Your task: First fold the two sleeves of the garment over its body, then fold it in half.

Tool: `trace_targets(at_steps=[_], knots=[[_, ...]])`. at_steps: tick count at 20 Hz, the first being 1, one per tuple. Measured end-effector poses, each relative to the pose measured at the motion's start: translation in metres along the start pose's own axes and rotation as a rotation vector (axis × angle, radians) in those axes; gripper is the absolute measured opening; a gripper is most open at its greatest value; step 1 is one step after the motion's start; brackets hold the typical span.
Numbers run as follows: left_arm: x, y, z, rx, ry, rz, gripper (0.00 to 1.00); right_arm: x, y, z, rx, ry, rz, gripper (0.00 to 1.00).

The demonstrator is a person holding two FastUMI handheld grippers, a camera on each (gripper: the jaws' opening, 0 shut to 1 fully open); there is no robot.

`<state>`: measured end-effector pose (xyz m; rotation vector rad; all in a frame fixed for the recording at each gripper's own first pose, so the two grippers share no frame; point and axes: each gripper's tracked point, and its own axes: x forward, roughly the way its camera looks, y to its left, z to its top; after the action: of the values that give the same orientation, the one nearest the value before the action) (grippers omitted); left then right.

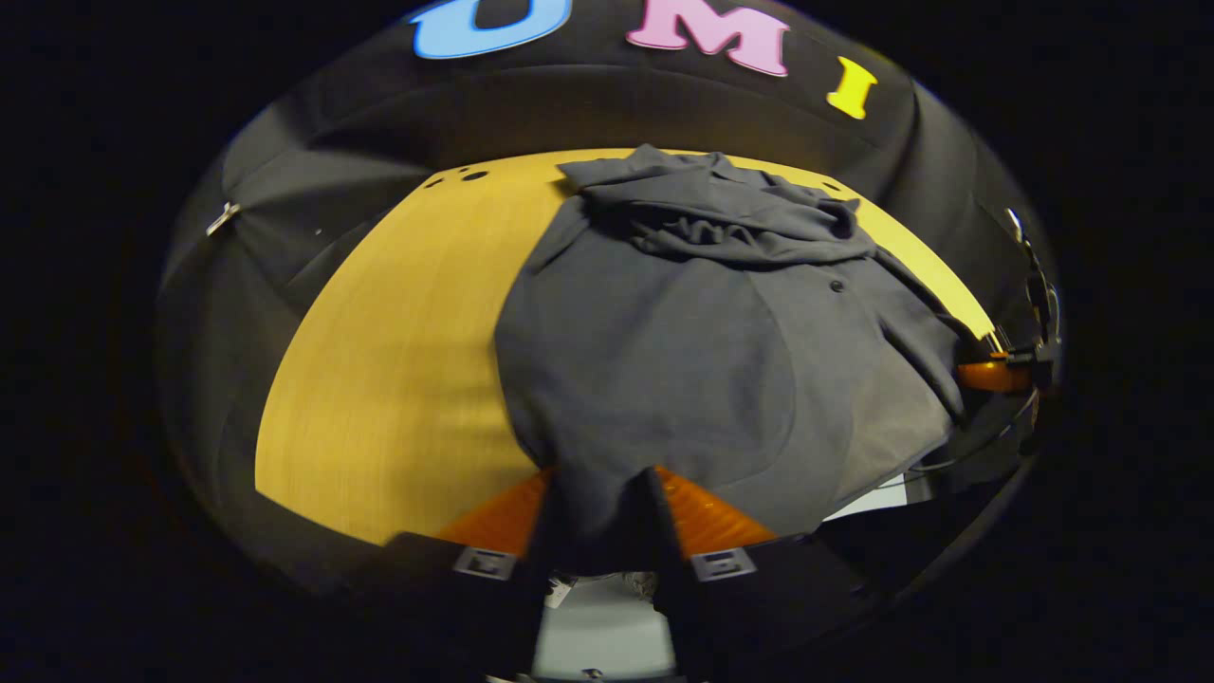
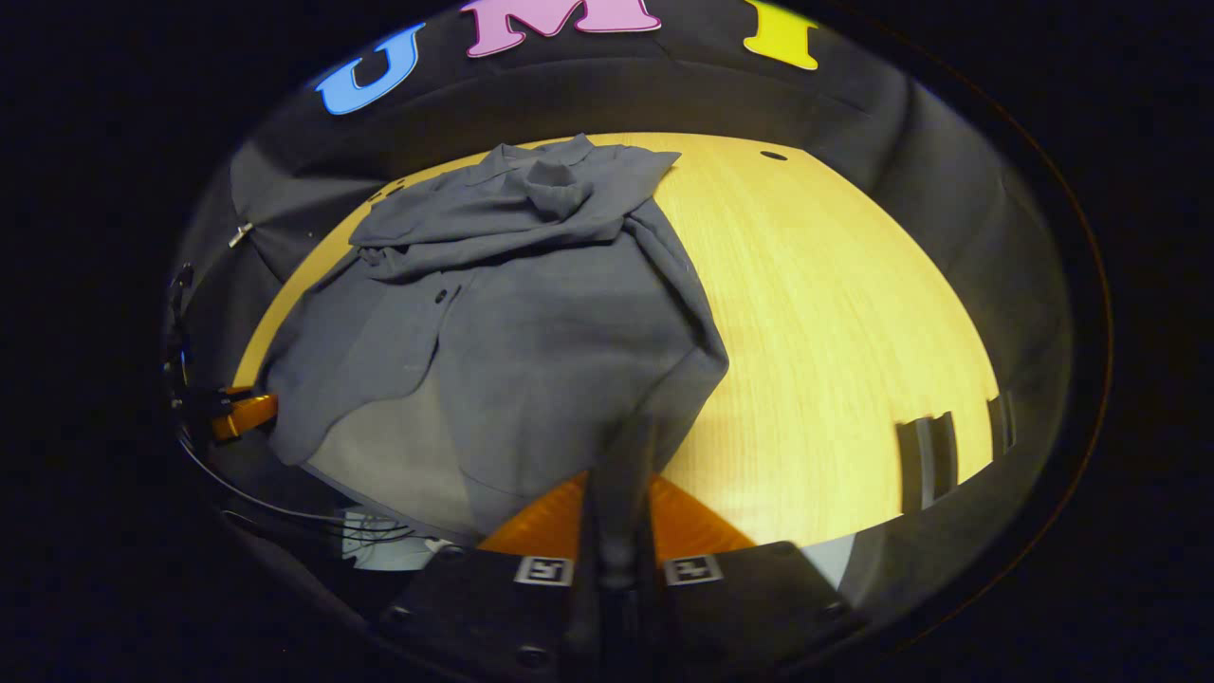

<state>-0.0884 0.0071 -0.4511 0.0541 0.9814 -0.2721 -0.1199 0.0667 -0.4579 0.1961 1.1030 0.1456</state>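
— Where's the garment (image 1: pixel 702 360)?

— A dark grey shirt on the yellow wooden table (image 1: pixel 398 360), collar end toward the black cloth wall (image 1: pixel 313 190). Both sleeves are bunched in a heap across its far part. Its near hem is lifted off the table, with the paler inside of the cloth showing under the raised edge.

— And relative to the jaws?

— In the left gripper view, the left gripper (image 1: pixel 597 517) has a fold of the near hem running down between its two fingers, which are clamped tight on it. In the right gripper view, the right gripper (image 2: pixel 616 517) is clenched on the other near corner of the garment (image 2: pixel 531 351); the cloth drapes up from its fingers.

— Can each see the other?

— Yes. Each view shows the other gripper at the hem's far corner, touching cloth.

— Anything else?

— Small holes near the table's far edge, and a metal clip (image 1: pixel 223 218) on the wall.
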Motion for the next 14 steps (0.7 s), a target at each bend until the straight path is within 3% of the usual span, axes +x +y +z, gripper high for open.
trace_targets(at_steps=[1,2,3,8,14], knots=[[0.002,0.0,0.003,-0.018,0.007,-0.005,0.31,0.0,0.002,0.001,0.027,0.007,0.012,0.11],[0.003,0.0,0.005,-0.056,0.007,-0.005,0.12,0.004,0.002,0.002,0.04,0.004,0.032,0.11],[0.004,0.0,0.008,-0.086,0.007,-0.003,0.08,0.003,0.003,0.005,0.055,0.002,0.05,0.06],[-0.007,-0.004,0.025,-0.083,-0.012,-0.008,0.06,-0.014,0.004,0.026,0.112,-0.058,0.081,0.06],[-0.036,0.008,0.106,-0.187,-0.17,-0.01,0.06,-0.05,-0.004,0.106,0.154,-0.246,0.095,0.06]])
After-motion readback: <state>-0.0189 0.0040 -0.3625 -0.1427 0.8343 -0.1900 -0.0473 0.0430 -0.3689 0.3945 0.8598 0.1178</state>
